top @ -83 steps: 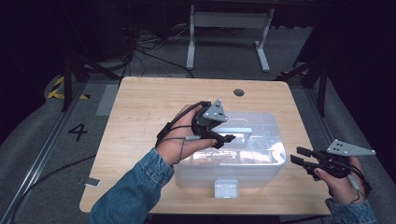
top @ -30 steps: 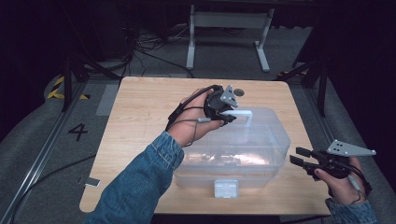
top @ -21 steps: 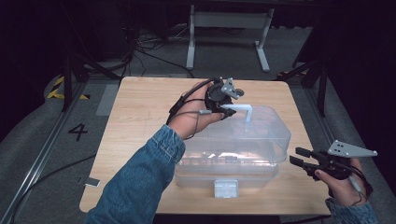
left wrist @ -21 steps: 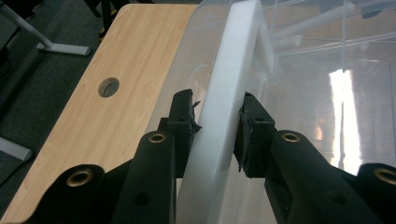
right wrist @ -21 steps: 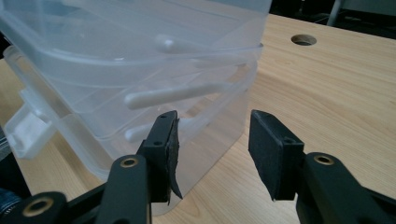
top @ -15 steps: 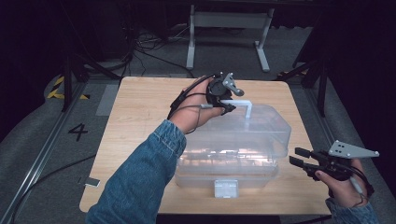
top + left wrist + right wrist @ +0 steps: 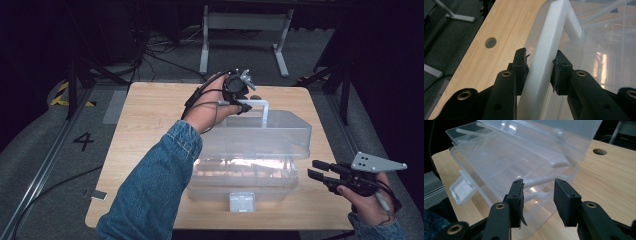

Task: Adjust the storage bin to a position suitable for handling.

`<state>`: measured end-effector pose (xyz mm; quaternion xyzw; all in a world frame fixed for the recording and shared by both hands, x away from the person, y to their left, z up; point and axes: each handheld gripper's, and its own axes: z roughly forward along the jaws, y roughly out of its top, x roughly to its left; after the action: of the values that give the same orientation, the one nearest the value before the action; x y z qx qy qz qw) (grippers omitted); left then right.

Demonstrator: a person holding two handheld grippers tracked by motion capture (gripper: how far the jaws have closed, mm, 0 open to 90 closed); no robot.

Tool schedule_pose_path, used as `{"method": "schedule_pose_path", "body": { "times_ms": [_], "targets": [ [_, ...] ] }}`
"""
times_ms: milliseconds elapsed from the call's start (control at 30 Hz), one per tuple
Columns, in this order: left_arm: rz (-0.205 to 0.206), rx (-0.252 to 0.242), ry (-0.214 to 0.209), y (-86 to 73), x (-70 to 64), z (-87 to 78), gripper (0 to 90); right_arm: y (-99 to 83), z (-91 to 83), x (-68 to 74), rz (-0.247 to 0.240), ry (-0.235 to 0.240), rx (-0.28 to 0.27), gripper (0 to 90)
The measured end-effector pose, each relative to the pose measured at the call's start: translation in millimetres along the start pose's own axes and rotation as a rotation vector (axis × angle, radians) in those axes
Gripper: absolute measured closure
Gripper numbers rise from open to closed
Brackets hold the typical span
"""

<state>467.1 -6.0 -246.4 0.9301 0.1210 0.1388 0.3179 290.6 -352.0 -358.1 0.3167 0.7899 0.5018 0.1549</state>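
In the high view, a clear rectangular plastic storage box (image 7: 245,175) sits on the pale wooden table (image 7: 150,130), right of centre, its white front latch (image 7: 242,202) at 6 o'clock. Its clear hinged lid (image 7: 270,132) is tilted up and open toward 12 o'clock. The left gripper (image 7: 243,104), in a hand with a denim sleeve (image 7: 155,190), holds the lid's white bar handle (image 7: 257,106) at the raised edge. The right gripper (image 7: 320,172) hangs off the table's edge at 4 o'clock, just beside the box but apart from it.

In the left gripper view, the black jaws pinch the white handle (image 7: 544,57) from both sides, pads pressed flat on it. A round cable hole (image 7: 490,42) lies in the table at 10 o'clock.

In the right gripper view, the jaws stand spread with nothing between them, and the box (image 7: 506,170) and its lifted lid (image 7: 544,135) lie ahead at 12 o'clock.

The grip rests on a smooth, narrow bar, so the handle could slip out and the lid drop shut. Nothing steadies the light, empty-looking base, so a hard pull could tip or drag the whole box toward the table's far edge.
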Motion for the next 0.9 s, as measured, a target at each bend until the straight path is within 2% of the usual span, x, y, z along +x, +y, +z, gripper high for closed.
{"method": "schedule_pose_path", "body": {
  "times_ms": [167, 400, 467, 733, 800, 900],
  "targets": [
    [-0.022, 0.004, -0.006, 1.7, 8.5, 3.3, 69.3, 3.8, -0.2, 4.7, -0.012, 0.013, -0.011, 61.8],
    [-0.020, 0.023, -0.004, 4.5, 14.8, 5.3, 69.2, 5.1, -0.5, 6.4, -0.014, 0.017, -0.020, 62.3],
    [-0.031, 0.025, -0.009, 4.7, 15.6, 5.8, 69.2, 5.8, -0.7, 7.0, -0.013, 0.012, -0.024, 63.4],
    [-0.041, 0.037, -0.019, 6.0, 20.6, 7.3, 69.0, 13.8, 6.5, 9.0, -0.008, 0.002, -0.072, 80.0],
    [-0.042, 0.038, -0.022, 6.4, 22.4, 7.9, 69.0, 17.7, 11.2, 8.1, -0.002, -0.004, -0.100, 88.6],
    [-0.044, 0.039, -0.028, 6.4, 23.1, 8.0, 69.0, 21.6, 15.9, 6.5, -0.001, -0.024, -0.126, 90.0]
  ]
}}
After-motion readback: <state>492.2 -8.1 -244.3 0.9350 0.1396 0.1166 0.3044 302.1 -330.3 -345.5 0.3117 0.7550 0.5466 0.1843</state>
